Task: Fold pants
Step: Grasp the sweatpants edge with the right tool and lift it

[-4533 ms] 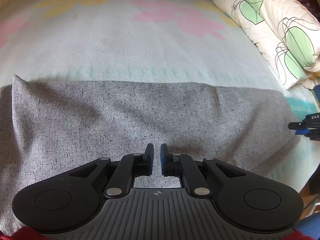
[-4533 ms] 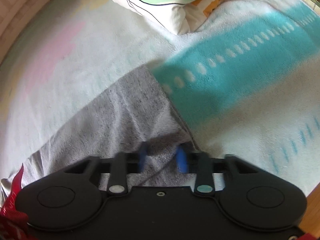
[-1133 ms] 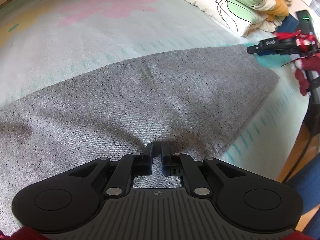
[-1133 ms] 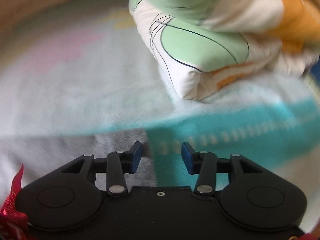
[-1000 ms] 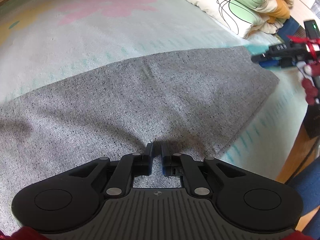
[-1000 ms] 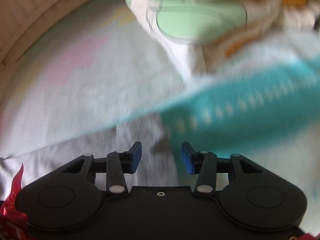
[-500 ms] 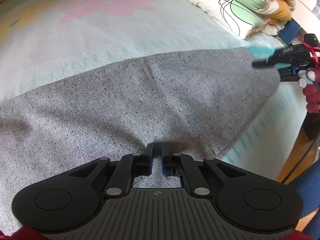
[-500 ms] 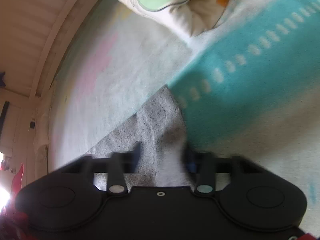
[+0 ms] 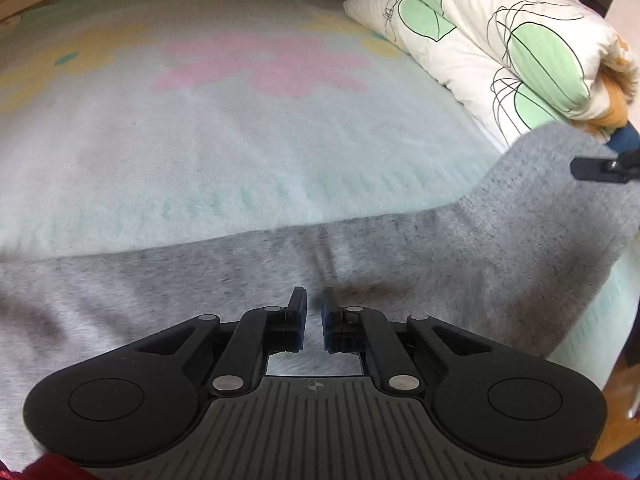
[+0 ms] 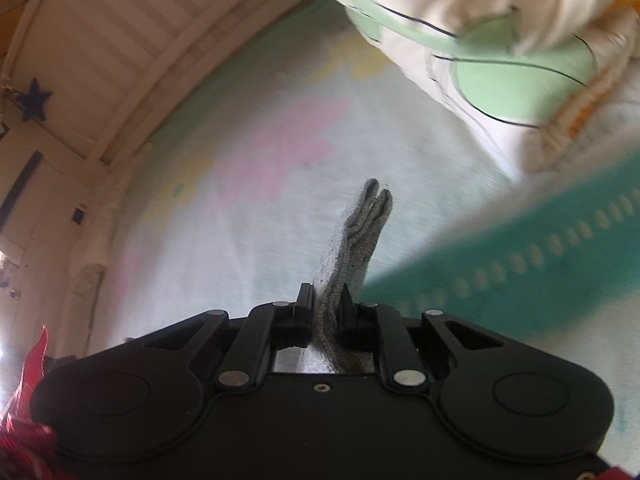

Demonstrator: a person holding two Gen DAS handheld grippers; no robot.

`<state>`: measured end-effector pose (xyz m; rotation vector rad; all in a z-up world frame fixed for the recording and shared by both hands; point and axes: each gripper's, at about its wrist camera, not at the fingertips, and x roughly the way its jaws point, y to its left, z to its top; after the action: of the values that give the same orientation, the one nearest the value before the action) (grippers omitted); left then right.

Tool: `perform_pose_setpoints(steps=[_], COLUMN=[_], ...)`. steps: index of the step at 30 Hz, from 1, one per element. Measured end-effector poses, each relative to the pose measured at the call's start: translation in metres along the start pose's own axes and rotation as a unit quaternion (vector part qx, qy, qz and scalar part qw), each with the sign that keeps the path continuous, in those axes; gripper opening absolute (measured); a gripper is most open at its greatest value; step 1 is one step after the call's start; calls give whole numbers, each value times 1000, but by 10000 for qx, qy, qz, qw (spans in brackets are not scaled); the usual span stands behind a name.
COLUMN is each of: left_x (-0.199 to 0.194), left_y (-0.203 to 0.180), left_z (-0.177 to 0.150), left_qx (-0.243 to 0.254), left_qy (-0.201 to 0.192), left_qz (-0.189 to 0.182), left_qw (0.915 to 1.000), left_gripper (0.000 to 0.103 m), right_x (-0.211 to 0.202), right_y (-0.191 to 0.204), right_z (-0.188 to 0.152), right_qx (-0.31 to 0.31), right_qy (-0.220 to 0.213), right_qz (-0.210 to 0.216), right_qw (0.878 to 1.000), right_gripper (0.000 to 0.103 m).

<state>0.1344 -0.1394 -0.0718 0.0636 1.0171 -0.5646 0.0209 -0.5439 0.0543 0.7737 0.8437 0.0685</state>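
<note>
Pants (image 9: 400,264) of speckled grey knit are lying across the fleecy flowered blanket (image 9: 240,140), their right end rising. Left gripper (image 9: 314,312) is pinching flat cloth; right gripper (image 10: 326,304), jaws just closing, is clamping a bunched corner, its edges blurring.

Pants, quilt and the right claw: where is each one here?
pants (image 9: 420,256), left wrist view, on the flat grey cloth.
quilt (image 9: 532,44), left wrist view, on a green leaf print.
right claw (image 10: 326,304), right wrist view, between its fingertips, shut on pants.
</note>
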Motion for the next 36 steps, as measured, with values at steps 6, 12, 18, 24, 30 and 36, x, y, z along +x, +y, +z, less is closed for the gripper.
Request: perform_pose_setpoints(steps=[6, 12, 18, 24, 30, 36], left_x=[23, 5, -29, -66, -107, -138], left_y=[-12, 14, 59, 99, 132, 161], left_z=[-2, 8, 7, -3, -18, -32], left_qx=[170, -455, -1144, -1572, -1826, -2196], left_qy=[243, 81, -14, -246, -585, -890], left_qz=[8, 153, 513, 812, 950, 1150], left_qw=[9996, 9988, 9921, 9839, 9768, 9647], left_gripper=[7, 8, 8, 8, 8, 8], right_x=[12, 21, 36, 71, 117, 165], right_y=[31, 52, 89, 138, 188, 230], right_z=[3, 0, -4, -17, -37, -67], right_qx=[-199, -330, -487, -844, -1368, -2038], right_qy=[-53, -97, -27, 317, 786, 1288], right_qz=[306, 525, 818, 1100, 1147, 941], right_qw=[9993, 9980, 9955, 9898, 9808, 9659], right_gripper=[20, 21, 21, 22, 22, 22])
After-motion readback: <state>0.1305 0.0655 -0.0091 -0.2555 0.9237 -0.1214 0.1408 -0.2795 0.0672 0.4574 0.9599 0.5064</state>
